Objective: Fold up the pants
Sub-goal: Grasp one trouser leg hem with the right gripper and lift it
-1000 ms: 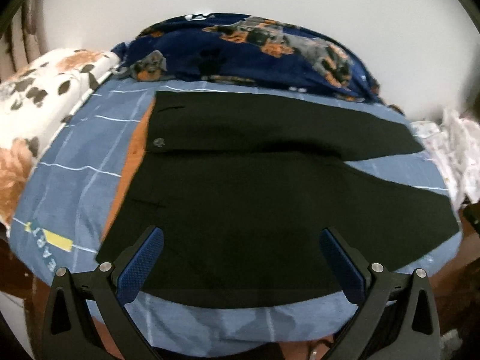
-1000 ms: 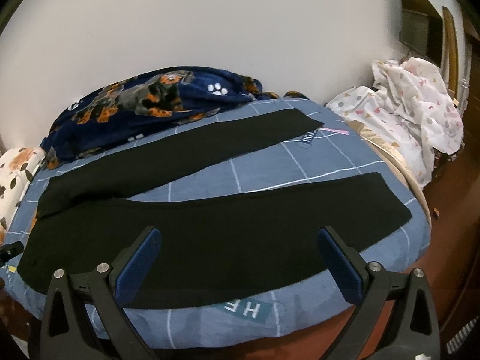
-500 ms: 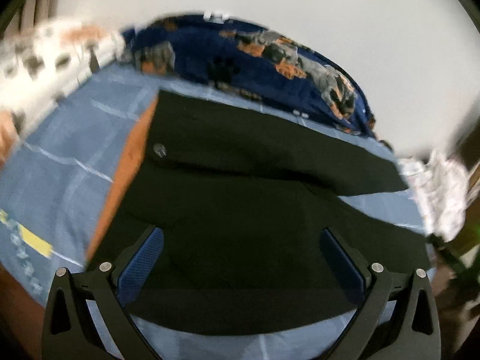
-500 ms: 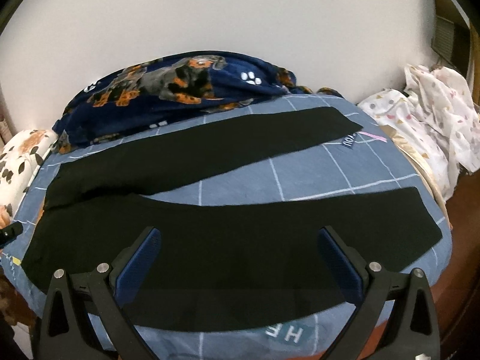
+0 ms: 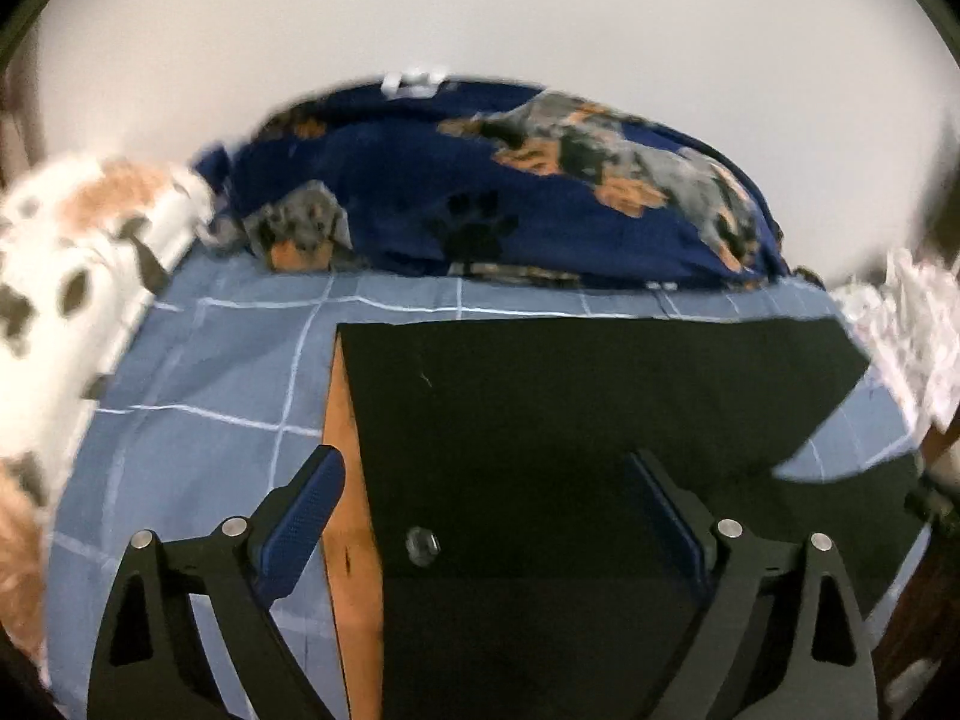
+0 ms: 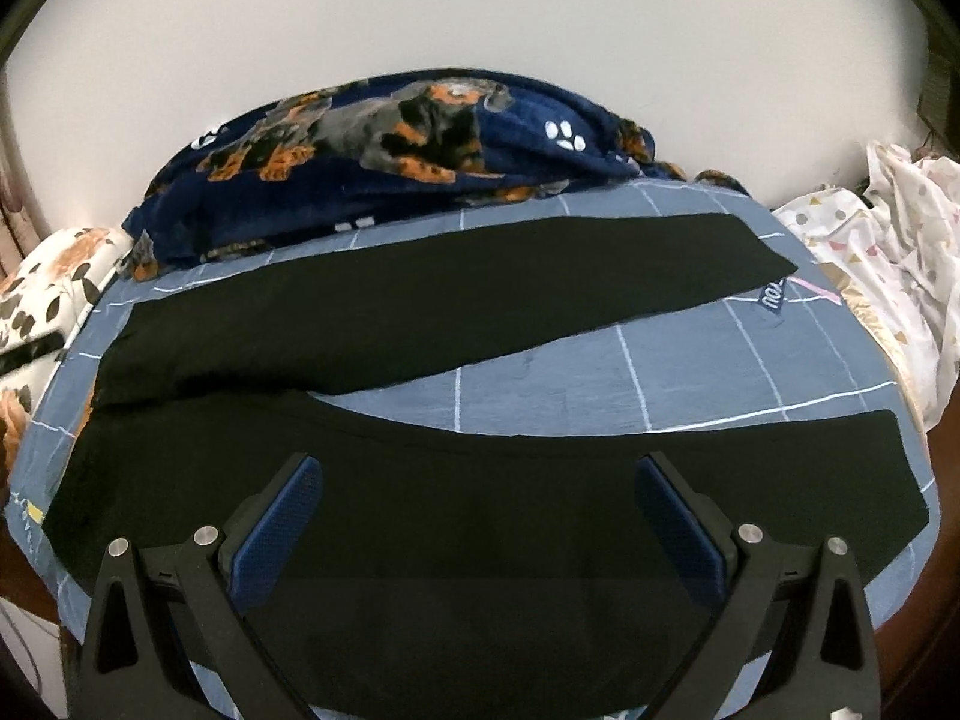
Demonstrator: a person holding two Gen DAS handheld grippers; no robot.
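The flat black cloth pants lay spread on the bed, on the blue sheet with a white grid, both legs splayed apart in a V w/ sheet showing between them. My read: they were laid out flat like that so one leg could be brought over the other as the first fold; no fold made yet, so task was at its very start.

Left gripper hovered low over the waist end, fingers spread wide, holding nothing. One finger sat over the sheet and orange strip just beside the waistband edge, the other over black cloth. Prob. lined up to take the waistband corner near the small round metal button. Whether tips touched cloth: can't tell.

Right gripper hung over the near leg, roughly mid-length, fingers also spread wide, empty. Likely placed there so both ends of that leg could be lifted together.

The narrow orange strip along the waist edge looked like lining or a cloth under the pants; can't tell which.

Counts:
- pants: 1, w/ 2 legs
- button seen: 1
- grippers: 2, 2 fingers ea.
- dark blue fleece blanket with dog print: 1, bunched at the far side vs. the wall
- white floral pillow: 1, on the left
- white patterned cloth heap: 1, off the right edge
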